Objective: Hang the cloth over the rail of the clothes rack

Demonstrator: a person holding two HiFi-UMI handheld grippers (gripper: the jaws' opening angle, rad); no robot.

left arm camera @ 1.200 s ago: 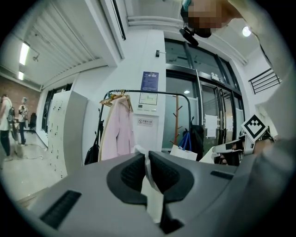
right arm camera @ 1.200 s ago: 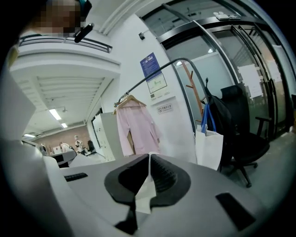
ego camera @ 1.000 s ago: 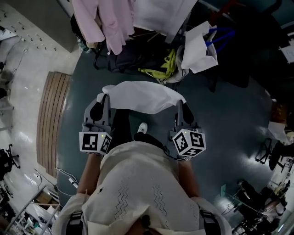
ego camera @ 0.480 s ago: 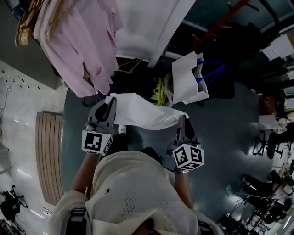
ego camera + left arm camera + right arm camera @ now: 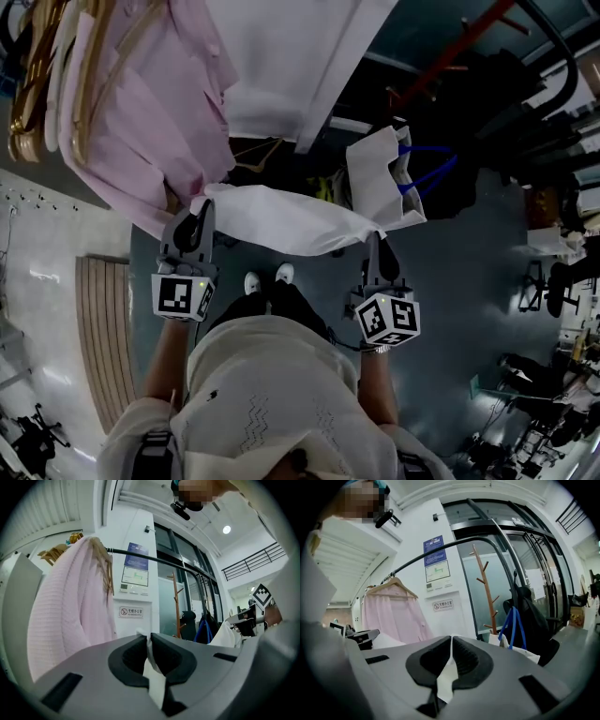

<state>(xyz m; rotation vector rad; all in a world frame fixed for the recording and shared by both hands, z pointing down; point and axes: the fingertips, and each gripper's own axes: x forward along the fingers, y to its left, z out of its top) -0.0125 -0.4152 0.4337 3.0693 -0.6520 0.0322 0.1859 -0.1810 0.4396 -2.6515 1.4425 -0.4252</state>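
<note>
Head view hides the rail (image 5: 117,551), probably behind pink shirts (image 5: 141,122).

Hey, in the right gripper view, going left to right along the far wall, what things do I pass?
pink shirt → poster → coat stand → blue straps

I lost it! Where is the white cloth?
In the head view the white cloth is stretched between the left hand-held gripper and the right hand-held gripper, near the pink shirts.
</note>
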